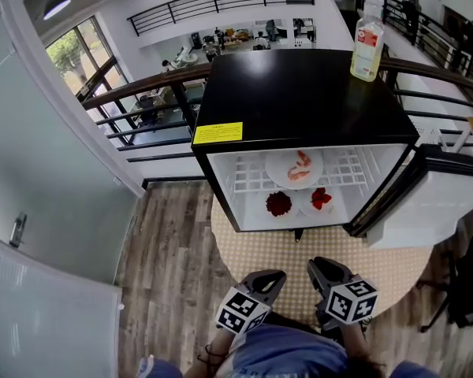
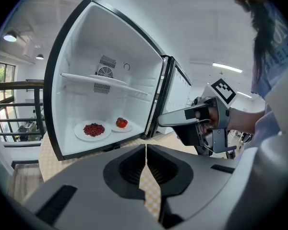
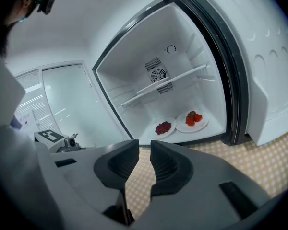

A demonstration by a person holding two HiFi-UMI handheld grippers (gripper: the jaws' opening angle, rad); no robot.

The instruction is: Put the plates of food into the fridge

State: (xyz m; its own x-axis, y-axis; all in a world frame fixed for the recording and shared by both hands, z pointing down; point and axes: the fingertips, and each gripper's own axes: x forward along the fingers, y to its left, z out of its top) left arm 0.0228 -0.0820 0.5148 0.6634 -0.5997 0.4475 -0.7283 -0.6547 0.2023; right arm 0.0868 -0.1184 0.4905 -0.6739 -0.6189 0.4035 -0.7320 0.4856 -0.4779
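Bottle (image 1: 367, 47) atop fridge (image 1: 299, 93); inside, one plate (image 1: 296, 168) on shelf (image 1: 351, 168), two plates (image 1: 280, 205) below.

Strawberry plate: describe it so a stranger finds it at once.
Look into the open black-topped fridge. On its floor, under the wire shelf, two plates sit side by side. The strawberry plate is the one nearer the door, holding bright red fruit, unlike the other plate with its dark red heap.

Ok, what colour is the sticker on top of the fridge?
Yellow; the rectangular sticker on the black-topped mini fridge shows best in the head view.
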